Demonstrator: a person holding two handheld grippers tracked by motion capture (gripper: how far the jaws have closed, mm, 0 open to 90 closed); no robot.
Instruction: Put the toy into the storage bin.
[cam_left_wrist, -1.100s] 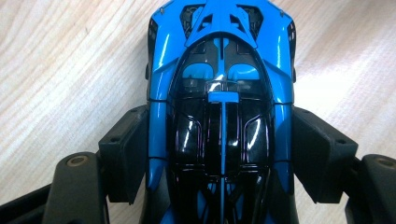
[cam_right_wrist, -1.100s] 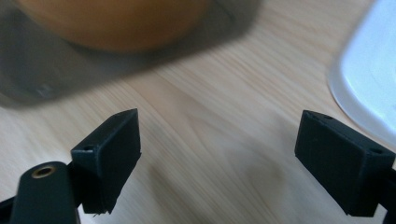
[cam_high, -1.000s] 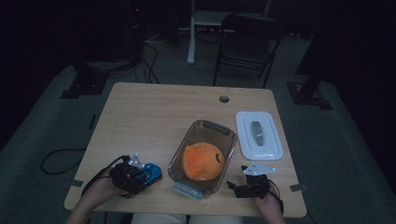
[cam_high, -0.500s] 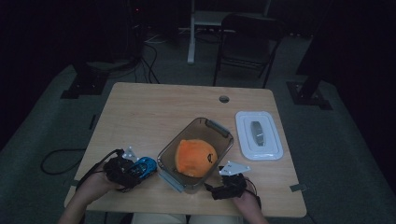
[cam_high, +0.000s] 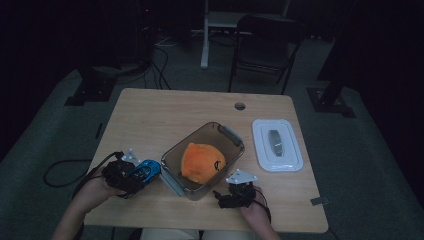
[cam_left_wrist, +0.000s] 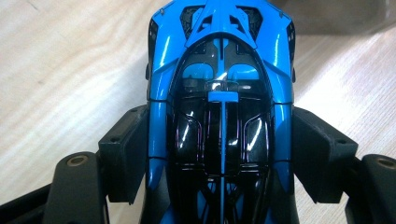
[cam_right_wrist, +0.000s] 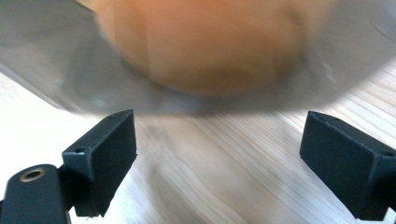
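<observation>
My left gripper (cam_high: 134, 175) is shut on a blue toy car (cam_high: 146, 170) near the table's front left. In the left gripper view both pads press the sides of the car (cam_left_wrist: 219, 70), which is blue and black. A clear plastic container (cam_high: 229, 135) stands askew mid-table with an orange soft thing (cam_high: 200, 161) inside. My right gripper (cam_high: 223, 195) is just in front of the container's near corner. In the right gripper view, my right gripper (cam_right_wrist: 231, 144) is open. Its jaws have just been opening, with bare wood between them, facing the container wall (cam_right_wrist: 70, 93) and the orange thing (cam_right_wrist: 205, 46).
A white lid (cam_high: 277, 145) with a grey handle lies flat to the right of the container. A cable hole (cam_high: 240, 106) is near the table's far edge. A folding chair (cam_high: 265, 45) and stand legs are beyond the table. The far half of the table (cam_high: 165, 115) is bare wood.
The container has shifted left and turned askew. My right gripper has moved left along the front edge. My left gripper has risen a little with the car.
</observation>
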